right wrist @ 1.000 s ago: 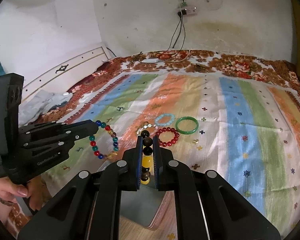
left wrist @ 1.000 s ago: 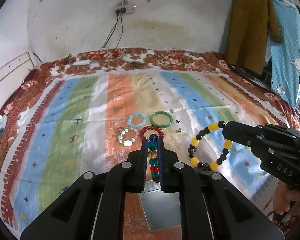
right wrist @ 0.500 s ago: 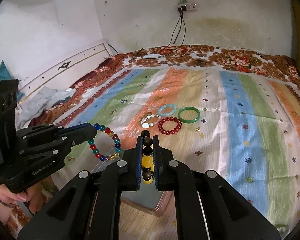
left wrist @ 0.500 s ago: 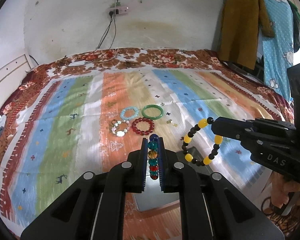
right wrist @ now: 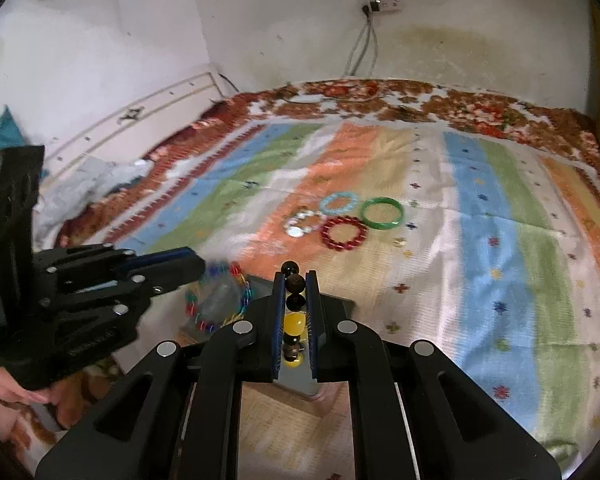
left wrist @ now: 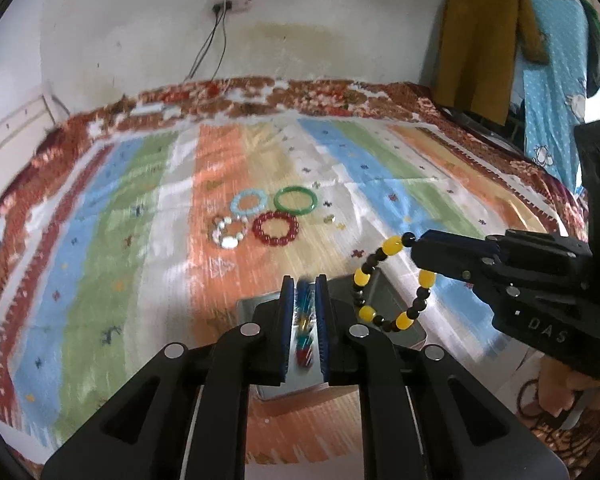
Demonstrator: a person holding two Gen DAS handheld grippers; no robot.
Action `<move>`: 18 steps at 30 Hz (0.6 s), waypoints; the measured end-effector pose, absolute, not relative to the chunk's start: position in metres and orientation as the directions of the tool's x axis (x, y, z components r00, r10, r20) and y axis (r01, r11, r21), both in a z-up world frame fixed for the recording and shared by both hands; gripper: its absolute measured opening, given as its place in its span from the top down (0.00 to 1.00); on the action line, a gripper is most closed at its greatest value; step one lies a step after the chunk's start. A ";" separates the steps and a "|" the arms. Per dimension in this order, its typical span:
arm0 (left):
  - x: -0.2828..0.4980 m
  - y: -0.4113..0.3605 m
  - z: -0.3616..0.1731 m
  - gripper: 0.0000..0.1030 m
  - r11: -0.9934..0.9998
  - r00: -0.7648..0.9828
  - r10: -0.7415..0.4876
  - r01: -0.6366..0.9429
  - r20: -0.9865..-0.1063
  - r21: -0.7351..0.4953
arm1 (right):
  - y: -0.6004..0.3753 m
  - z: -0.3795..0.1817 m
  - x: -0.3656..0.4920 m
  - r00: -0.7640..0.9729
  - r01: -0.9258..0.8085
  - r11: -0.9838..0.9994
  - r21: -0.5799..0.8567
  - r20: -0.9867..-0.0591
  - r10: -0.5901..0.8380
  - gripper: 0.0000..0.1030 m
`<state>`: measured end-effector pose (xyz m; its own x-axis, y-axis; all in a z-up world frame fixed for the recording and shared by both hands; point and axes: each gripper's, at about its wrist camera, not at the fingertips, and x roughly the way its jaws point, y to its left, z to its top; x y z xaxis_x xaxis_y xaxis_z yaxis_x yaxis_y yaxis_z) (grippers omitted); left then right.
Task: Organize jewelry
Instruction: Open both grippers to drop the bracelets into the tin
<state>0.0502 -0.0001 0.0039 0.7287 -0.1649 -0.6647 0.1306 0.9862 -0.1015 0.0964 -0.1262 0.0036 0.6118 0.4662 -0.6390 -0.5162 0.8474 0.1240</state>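
My left gripper [left wrist: 304,280] is shut on a multicoloured bead bracelet [left wrist: 305,320], which hangs blurred in the right wrist view [right wrist: 220,300]. My right gripper [right wrist: 296,276] is shut on a yellow-and-black bead bracelet [right wrist: 294,322], seen hanging as a loop in the left wrist view [left wrist: 392,280]. Both bracelets hang over a grey box [left wrist: 380,292] at the bed's near edge. On the striped bedspread lie a green bangle [left wrist: 296,200], a pale blue bracelet [left wrist: 249,203], a red bead bracelet [left wrist: 275,229] and a white mixed-bead bracelet [left wrist: 228,232].
A small ring [left wrist: 330,219] lies right of the red bracelet. The striped bedspread [left wrist: 100,260] covers the whole bed. Clothes [left wrist: 480,40] hang at the far right. A power strip with cables [left wrist: 230,0] is on the back wall. A white headboard [right wrist: 140,120] stands left.
Both grippers have pulled back toward the near edge with their bracelets, so the grey box now lies under them. The bracelets on the bed have not moved.
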 end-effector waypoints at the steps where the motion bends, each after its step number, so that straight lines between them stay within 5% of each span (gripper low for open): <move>1: 0.051 0.002 0.004 0.76 0.987 0.732 -0.158 0.118 -0.663 -0.105 | -0.127 0.003 0.098 0.616 -0.508 0.853 0.118 -0.643 0.456 0.88; 4: 0.050 0.008 0.006 0.67 0.989 0.741 -0.146 0.094 -0.655 -0.113 | -0.132 0.002 0.102 0.623 -0.483 0.866 0.130 -0.643 0.445 0.67; 18: 0.063 0.046 0.004 0.58 0.985 0.717 -0.082 -0.047 -0.692 -0.165 | -0.142 -0.004 0.119 0.622 -0.432 0.888 0.161 -0.660 0.422 0.58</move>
<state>0.0635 0.0456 0.0041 0.7175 -0.0820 -0.6917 -0.0466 0.9852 -0.1652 0.1193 -0.1421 -0.0037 0.6216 0.4219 -0.6600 -0.4316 0.8876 0.1609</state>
